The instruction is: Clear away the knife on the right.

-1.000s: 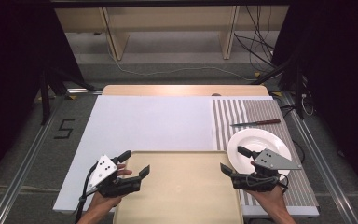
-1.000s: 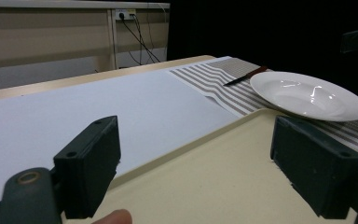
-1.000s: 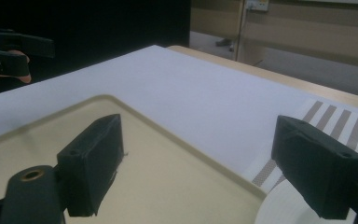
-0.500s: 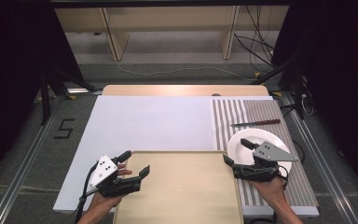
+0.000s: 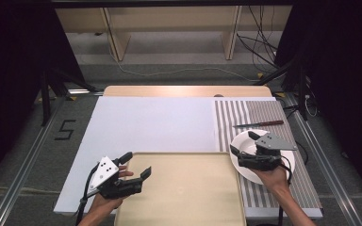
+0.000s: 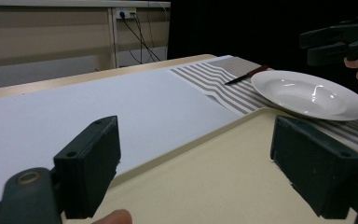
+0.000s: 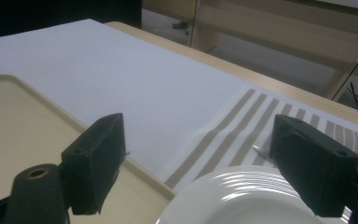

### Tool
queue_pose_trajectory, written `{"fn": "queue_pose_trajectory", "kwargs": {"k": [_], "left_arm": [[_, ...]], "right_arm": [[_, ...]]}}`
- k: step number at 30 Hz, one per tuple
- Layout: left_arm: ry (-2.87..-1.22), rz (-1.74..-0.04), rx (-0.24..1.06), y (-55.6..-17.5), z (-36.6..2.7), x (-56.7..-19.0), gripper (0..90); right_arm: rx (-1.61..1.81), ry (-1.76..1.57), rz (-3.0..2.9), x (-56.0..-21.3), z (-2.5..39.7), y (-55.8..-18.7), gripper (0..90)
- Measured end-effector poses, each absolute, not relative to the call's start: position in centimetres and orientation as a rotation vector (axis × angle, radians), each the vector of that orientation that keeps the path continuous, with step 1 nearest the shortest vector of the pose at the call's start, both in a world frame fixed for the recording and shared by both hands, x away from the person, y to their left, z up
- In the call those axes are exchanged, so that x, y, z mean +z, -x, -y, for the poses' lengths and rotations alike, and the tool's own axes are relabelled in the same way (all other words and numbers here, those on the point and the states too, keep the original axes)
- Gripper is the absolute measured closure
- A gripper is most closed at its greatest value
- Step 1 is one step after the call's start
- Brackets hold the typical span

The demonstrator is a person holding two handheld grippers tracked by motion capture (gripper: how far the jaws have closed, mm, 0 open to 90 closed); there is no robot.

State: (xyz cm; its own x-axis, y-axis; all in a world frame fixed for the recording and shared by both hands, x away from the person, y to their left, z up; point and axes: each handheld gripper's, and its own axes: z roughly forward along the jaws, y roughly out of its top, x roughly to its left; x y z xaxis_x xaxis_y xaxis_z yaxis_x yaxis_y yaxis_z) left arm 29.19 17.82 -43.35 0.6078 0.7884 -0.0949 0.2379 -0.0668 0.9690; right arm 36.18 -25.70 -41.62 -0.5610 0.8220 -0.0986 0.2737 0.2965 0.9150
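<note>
Hovering over the white plate [image 5: 254,157] with its jaws spread wide, the right gripper [image 5: 242,143] looks set to pinch the rim, I'd guess. The plate sits on the striped placemat [image 5: 268,117], its edge just beside the beige tray [image 5: 184,188]. A shallow bite on glossy ceramic could let it slip, or nudge it into the tray lip or toward the knife [image 5: 258,124]. The left gripper [image 5: 136,165] rests low at the tray's near-left corner, jaws apart too, palm underneath.
</note>
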Motion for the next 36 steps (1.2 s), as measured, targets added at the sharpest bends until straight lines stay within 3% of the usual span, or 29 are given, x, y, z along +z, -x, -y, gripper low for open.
{"fn": "queue_pose_trajectory", "kwargs": {"k": [36], "left_arm": [[-1.626,-0.877,0.560,-29.2,-17.8,-43.5,15.8]], "right_arm": [[0.911,-1.175,-2.131,-40.2,31.7,-45.3,21.6]]}}
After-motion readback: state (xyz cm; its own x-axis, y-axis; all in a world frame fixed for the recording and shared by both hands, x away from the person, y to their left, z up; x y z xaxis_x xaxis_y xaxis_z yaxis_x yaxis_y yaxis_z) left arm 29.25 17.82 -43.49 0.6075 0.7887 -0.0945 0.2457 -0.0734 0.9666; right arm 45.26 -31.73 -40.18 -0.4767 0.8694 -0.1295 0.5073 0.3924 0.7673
